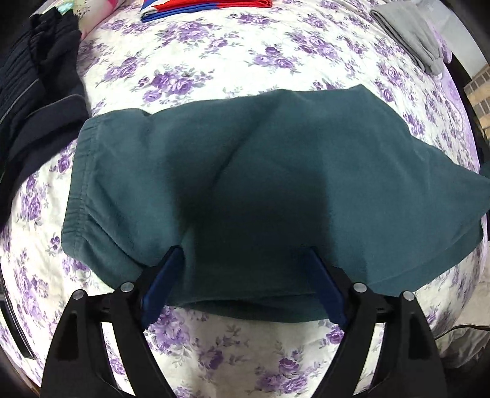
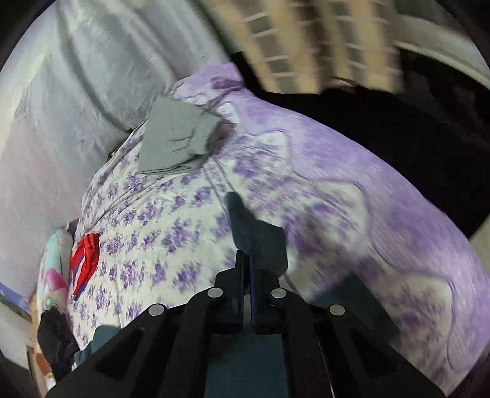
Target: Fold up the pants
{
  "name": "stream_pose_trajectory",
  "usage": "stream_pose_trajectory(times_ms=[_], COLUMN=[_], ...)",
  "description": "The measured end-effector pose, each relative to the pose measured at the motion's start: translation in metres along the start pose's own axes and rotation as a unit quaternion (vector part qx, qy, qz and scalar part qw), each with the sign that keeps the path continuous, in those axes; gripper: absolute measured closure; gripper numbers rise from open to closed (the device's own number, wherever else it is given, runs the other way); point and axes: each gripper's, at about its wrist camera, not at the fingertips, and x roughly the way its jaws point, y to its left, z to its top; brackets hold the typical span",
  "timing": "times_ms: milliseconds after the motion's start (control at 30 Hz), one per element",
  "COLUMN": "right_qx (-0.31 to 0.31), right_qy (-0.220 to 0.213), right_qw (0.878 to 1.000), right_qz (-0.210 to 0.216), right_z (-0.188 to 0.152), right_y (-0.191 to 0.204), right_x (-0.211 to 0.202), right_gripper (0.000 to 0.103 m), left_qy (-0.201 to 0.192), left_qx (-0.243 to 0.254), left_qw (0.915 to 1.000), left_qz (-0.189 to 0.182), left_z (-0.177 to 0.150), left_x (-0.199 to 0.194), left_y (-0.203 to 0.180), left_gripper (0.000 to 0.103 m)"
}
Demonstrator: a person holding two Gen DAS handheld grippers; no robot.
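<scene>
Dark teal pants point(image 1: 245, 171) lie across the floral bedspread, waistband at the left and legs running off to the right. My left gripper point(image 1: 245, 254) is open, its blue fingers point(image 1: 165, 281) resting on the near edge of the pants with the fabric between them. My right gripper point(image 2: 247, 257) is shut on a bunch of the teal pants fabric point(image 2: 251, 232) and holds it above the bed. That view is blurred by motion.
The bed point(image 1: 214, 61) carries a grey folded garment point(image 1: 407, 33) at the far right, a red and blue garment point(image 1: 205, 7) at the far edge, and dark clothes point(image 1: 33, 91) on the left. The grey garment point(image 2: 177, 140) lies near the wall.
</scene>
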Motion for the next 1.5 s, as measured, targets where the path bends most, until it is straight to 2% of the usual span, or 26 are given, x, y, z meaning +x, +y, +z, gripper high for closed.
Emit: stream_pose_trajectory(times_ms=[167,300,433,500,533,567,633,700,800,900,1000,1033,1067,1100,1200,1300,1367,1433,1467,1500], right_qx=[0.049,0.095,0.133,0.137,0.138,0.134,0.108,0.084,0.022,-0.069,-0.135,-0.146,-0.144,-0.137,-0.12,-0.101,-0.1,-0.065,-0.051,-0.04], right_qy=[0.01,0.037,0.041,0.028,0.016,0.005,-0.029,-0.039,-0.006,0.028,0.052,0.059,0.069,0.072,0.016,-0.007,-0.015,0.024,0.031,0.016], right_qw=[0.999,0.995,0.99,0.99,0.99,0.991,0.991,0.993,0.998,0.995,0.985,0.981,0.981,0.982,0.986,0.987,0.98,0.983,0.983,0.984], right_qz=[-0.006,-0.023,-0.01,-0.005,-0.014,-0.029,-0.069,-0.07,-0.056,-0.072,-0.097,-0.112,-0.113,-0.11,-0.114,-0.128,-0.171,-0.168,-0.172,-0.173], right_z=[-0.041,-0.069,-0.082,-0.08,-0.076,-0.072,-0.061,-0.052,-0.038,-0.033,-0.035,-0.035,-0.035,-0.034,-0.031,-0.028,-0.025,-0.023,-0.021,-0.02], right_y=[-0.049,-0.08,-0.096,-0.095,-0.094,-0.092,-0.083,-0.079,-0.064,-0.041,-0.025,-0.024,-0.026,-0.026,-0.029,-0.038,-0.046,-0.068,-0.074,-0.078], right_x=[-0.002,0.011,0.01,0.004,0.0,-0.005,-0.016,-0.018,0.005,0.036,0.064,0.072,0.077,0.077,0.046,0.04,0.051,0.069,0.069,0.06], right_gripper=[0.1,0.099,0.096,0.083,0.056,0.048,0.048,0.048,0.05,0.05,0.064,0.074,0.099,0.101,0.101,0.101,0.1,0.096,0.1,0.1], left_qy=[0.001,0.003,0.003,0.003,0.002,0.002,0.002,0.002,0.001,0.0,0.006,0.008,0.01,0.011,0.007,0.001,0.002,0.004,0.006,0.007], left_qx=[0.007,0.008,0.008,0.008,0.01,0.011,0.014,0.01,0.0,-0.001,0.001,0.002,0.003,0.004,0.003,-0.005,-0.005,-0.002,0.0,0.002], left_qw=[1.0,0.9998,0.9997,0.9996,0.9996,0.9996,0.9995,0.9996,0.9996,0.9997,0.9998,0.9998,0.9999,0.9999,0.9999,0.9999,0.9999,1.0,1.0,1.0], left_qz=[-0.005,-0.016,-0.022,-0.026,-0.027,-0.028,-0.027,-0.026,-0.03,-0.026,-0.019,-0.016,-0.014,-0.012,-0.01,-0.014,-0.01,-0.005,-0.002,0.0], left_z=[0.004,0.003,-0.005,-0.007,-0.011,-0.016,-0.018,-0.02,-0.02,-0.023,-0.024,-0.024,-0.024,-0.024,-0.025,-0.023,-0.021,-0.019,-0.018,-0.017], left_x=[0.001,-0.002,-0.008,-0.011,-0.015,-0.018,-0.02,-0.023,-0.023,-0.025,-0.024,-0.024,-0.024,-0.024,-0.027,-0.03,-0.03,-0.028,-0.027,-0.027], left_y=[-0.006,-0.003,0.006,0.006,0.014,0.017,0.018,0.022,0.021,0.02,0.014,0.013,0.013,0.012,0.013,0.016,0.018,0.018,0.017,0.016], left_gripper=[0.023,0.023,0.023,0.023,0.023,0.023,0.023,0.023,0.023,0.023,0.023,0.023,0.023,0.023,0.023,0.023,0.023,0.023,0.023,0.023])
